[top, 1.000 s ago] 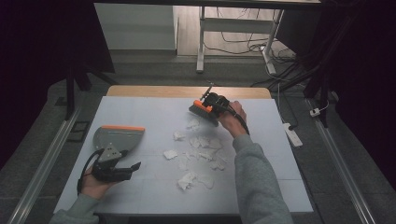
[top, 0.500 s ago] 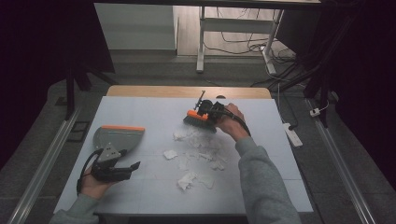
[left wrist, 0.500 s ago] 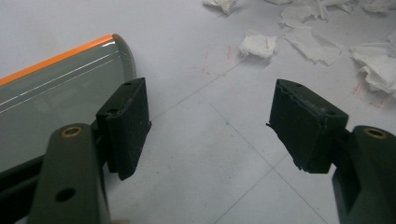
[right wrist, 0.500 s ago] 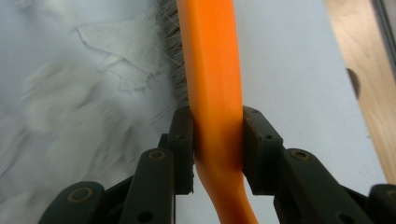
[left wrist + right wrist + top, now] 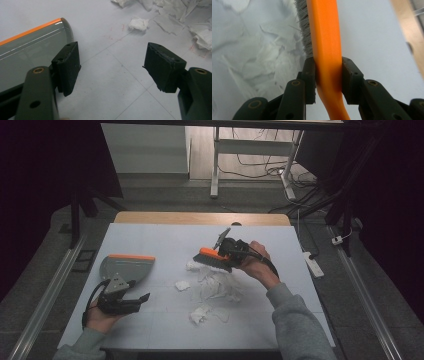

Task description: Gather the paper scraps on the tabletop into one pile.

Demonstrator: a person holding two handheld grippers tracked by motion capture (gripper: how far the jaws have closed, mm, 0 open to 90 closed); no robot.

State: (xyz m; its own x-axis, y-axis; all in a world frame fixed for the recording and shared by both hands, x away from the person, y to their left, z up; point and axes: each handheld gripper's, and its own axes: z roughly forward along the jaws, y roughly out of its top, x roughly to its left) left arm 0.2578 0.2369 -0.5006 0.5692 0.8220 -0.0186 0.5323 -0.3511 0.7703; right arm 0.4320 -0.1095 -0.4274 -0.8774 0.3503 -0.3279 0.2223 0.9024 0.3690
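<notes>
High view: right hand-held gripper (image 5: 227,251) clamps the brush (image 5: 213,259) at the far edge of the torn paper scraps (image 5: 214,287); dustpan (image 5: 126,268) well apart, so light scraps may scatter short of it.

Left gripper view: left hand-held gripper (image 5: 112,67) wide, empty, beside the smooth grey pan.

Right gripper view: glossy orange handle could twist between the pads; bristles stiff, grey.

No legible text, label, brand or number was found. Faint red marks on the table sheet (image 5: 117,37) formed no readable characters.
</notes>
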